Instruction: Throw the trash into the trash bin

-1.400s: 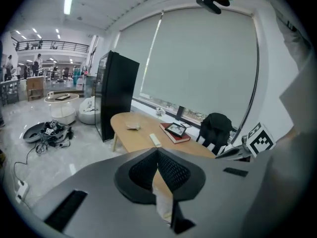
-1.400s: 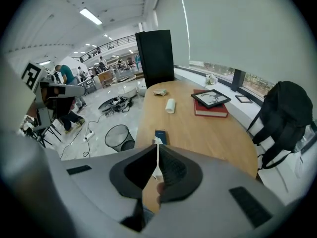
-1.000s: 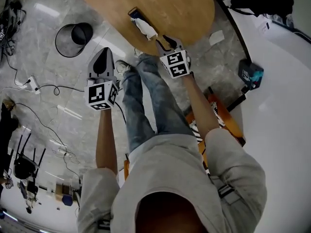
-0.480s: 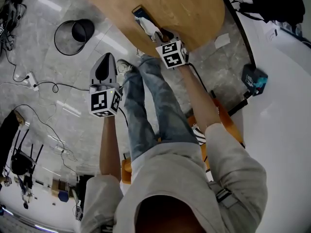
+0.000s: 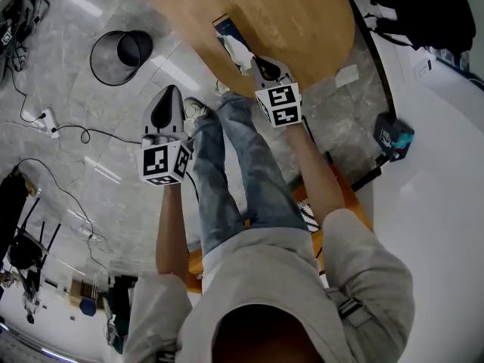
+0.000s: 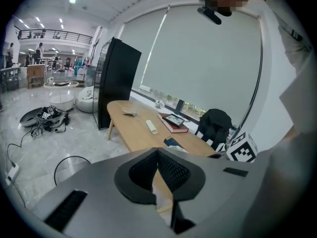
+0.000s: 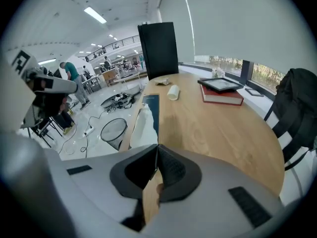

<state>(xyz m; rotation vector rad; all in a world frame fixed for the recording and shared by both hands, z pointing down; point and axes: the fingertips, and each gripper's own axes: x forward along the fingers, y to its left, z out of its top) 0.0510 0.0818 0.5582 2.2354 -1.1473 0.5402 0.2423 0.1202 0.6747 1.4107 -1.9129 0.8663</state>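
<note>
At table (image 5: 302, 21) edge, right gripper (image 7: 157, 146) just clamped crumpled white tissue (image 7: 141, 128); left gripper (image 6: 157, 151) closed.

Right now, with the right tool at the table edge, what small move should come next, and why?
Probably lift the right tool slightly. Its jaws have just closed at the near end of the white tissue on the table; whether they pinch it is unclear, so a small lift tests the grip before heading to the bin.

white tissue (image 5: 236, 49), black bin (image 5: 134, 49), tan wood-grain table (image 5: 302, 13)
</note>
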